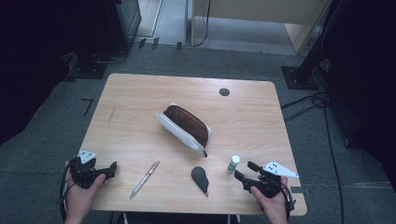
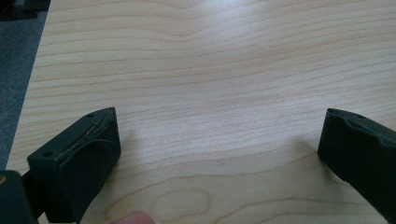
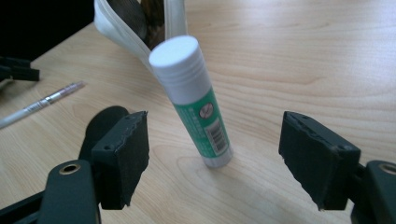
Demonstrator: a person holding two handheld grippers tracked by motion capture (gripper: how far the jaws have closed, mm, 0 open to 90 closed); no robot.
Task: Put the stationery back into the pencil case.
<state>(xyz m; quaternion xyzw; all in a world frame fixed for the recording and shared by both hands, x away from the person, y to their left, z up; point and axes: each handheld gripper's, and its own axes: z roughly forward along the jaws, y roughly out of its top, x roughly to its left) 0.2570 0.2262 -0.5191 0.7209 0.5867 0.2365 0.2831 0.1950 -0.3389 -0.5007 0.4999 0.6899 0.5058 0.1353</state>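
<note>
The right gripper is standing with its jaws wide apart and gripping nothing, lined up on the glue stick, which is standing upright just ahead of it, between the pads but touching neither. The open pencil case is waiting beyond, probably as the destination. The left gripper is resting over bare table, jaws spread and empty, keeping clear.
</note>
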